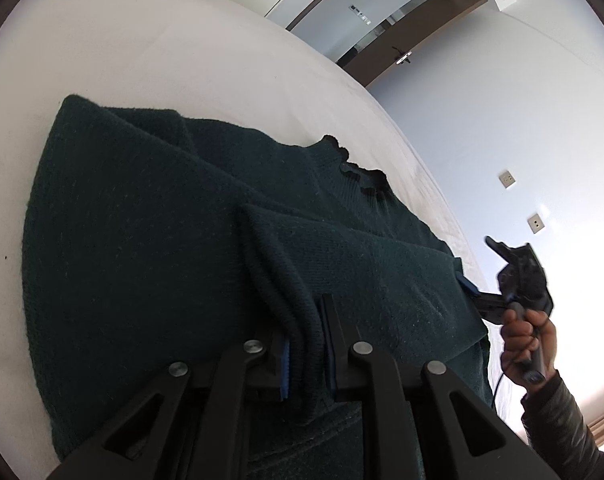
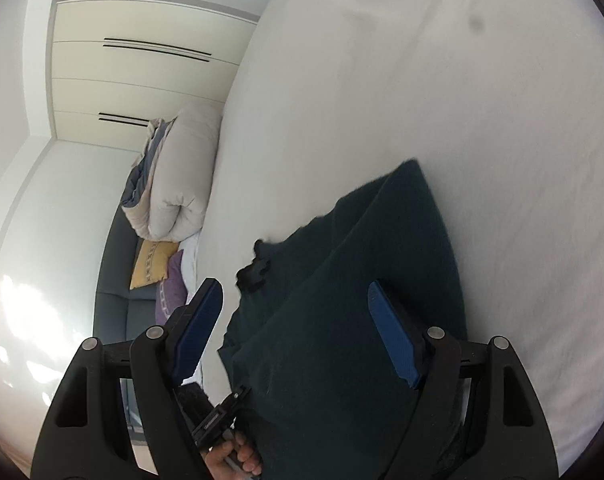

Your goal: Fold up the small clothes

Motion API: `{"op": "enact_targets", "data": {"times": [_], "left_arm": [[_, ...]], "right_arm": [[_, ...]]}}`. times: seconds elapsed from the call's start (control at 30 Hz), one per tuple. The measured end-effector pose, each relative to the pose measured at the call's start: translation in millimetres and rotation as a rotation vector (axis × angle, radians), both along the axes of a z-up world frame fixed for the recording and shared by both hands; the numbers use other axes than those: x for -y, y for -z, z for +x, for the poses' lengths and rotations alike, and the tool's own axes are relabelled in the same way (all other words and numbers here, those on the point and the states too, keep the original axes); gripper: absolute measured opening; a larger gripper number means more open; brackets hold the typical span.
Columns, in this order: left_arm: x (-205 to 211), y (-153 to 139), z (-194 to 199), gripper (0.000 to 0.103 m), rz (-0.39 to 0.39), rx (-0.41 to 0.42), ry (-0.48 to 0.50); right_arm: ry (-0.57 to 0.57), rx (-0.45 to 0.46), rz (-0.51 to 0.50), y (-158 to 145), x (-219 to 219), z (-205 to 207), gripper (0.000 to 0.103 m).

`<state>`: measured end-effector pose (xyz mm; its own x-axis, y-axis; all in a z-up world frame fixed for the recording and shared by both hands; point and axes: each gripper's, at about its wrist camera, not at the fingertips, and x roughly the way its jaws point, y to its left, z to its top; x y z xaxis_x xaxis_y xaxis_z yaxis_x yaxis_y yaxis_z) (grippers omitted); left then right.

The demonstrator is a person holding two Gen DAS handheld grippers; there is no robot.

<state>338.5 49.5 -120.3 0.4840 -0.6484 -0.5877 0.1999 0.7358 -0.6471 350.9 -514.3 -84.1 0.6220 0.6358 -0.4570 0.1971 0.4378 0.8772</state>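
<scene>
A: Where does the dark green sweater [image 1: 149, 240] lie?

B: On the white bed [image 1: 149, 60], spread across the sheet. Its frilled collar [image 1: 360, 172] points toward the bed's far edge, beside the pale wall. A broad fold runs over the body, and a ribbed hem edge [image 1: 297, 320] is bunched up nearest the left wrist camera.

A: And the left tool [image 1: 306, 364]?

B: Clenched on that ribbed edge. The knit stands pinched between the two blue pads, which sit close together with the cloth filling the gap.

A: The right tool [image 2: 297, 332]?

B: Released. Its blue pads [image 2: 199, 328] stand wide apart above the sweater and nothing is pressed between them. In the left wrist view it is blurred, off the sweater's right edge, with the person's hand [image 1: 526, 344] and dark sleeve gripping its handle.

A: How much open room is around the garment?

B: Plenty of bare sheet on the left and beyond the sweater's far corner [image 2: 412, 168]. On the collar side there is only a narrow strip of sheet before the bed's edge. A rolled duvet [image 2: 181, 176] and cushions [image 2: 153, 264] lie well apart, past the head of the bed.
</scene>
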Motion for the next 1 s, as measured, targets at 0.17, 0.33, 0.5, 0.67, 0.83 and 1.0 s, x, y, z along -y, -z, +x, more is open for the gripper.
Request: {"op": "enact_targets", "data": {"times": [0.17,0.33,0.5,0.67,0.83,1.0], "left_arm": [[0.3,-0.4,0.0,0.015,0.004,0.009,0.000],[1.7,-1.4,-0.1,0.015,0.012,0.010,0.000],[-3.1,0.2,1.7,0.015,-0.035,-0.016,-0.013],[-16.2,-14.1,-12.1,0.061,-0.137,-0.052,-0.058],[-29.0,-48.8,-58.0,0.094,-0.193,-0.036,-0.131],[-36.5,-82.8,-131.2,0.094,0.041,0.043,-0.089]], "right_arm": [[-0.041,-0.004,0.024,5.9,6.7,0.9,0.075],[-0.131,0.004,0.050,9.2,-3.9,-44.6,0.075],[-0.116,0.058,0.033,19.8,-6.4,-72.7,0.074],[-0.080,0.030,-0.092,-3.5,-15.7,-94.1,0.076],[-0.101,0.226,-0.220,-65.0,-41.8,-164.2,0.076],[-0.145,0.320,-0.478,-99.9,-67.7,-254.5,0.076]]}}
